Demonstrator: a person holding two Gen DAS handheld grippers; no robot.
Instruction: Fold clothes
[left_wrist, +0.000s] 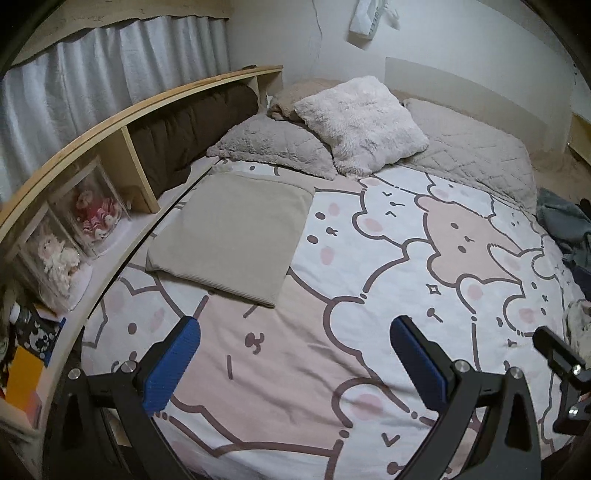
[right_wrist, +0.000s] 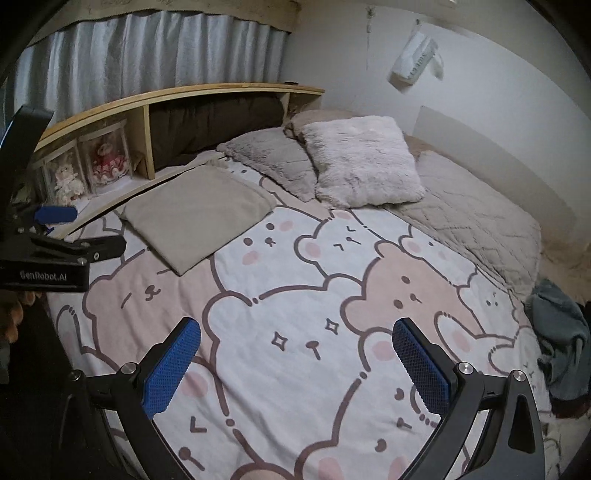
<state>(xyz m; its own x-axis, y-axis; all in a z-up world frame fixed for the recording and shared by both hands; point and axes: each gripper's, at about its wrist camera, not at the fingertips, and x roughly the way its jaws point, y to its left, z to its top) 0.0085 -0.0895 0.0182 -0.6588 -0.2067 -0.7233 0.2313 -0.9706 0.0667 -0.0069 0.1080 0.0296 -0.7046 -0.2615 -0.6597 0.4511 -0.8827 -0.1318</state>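
A folded beige garment (left_wrist: 232, 229) (right_wrist: 199, 218) lies flat on the bear-print bedspread (left_wrist: 332, 369) (right_wrist: 295, 314), near the wooden headboard shelf. My left gripper (left_wrist: 295, 332) hovers open over the bedspread, short of the folded garment, with nothing between its blue pads (left_wrist: 173, 369). My right gripper (right_wrist: 295, 336) is also open and empty above the middle of the bed. The left gripper's body (right_wrist: 48, 251) shows at the left edge of the right wrist view. A heap of grey-blue clothes (left_wrist: 565, 221) (right_wrist: 561, 332) sits at the bed's right edge.
Pillows, one fluffy white (left_wrist: 362, 125) (right_wrist: 365, 162) and one grey (left_wrist: 273, 147), lie at the head of the bed beside a beige quilt (left_wrist: 472, 155). The wooden shelf (left_wrist: 140, 110) (right_wrist: 147, 107) holds boxed dolls (left_wrist: 92, 214). Curtains hang behind. The wall runs along the far side.
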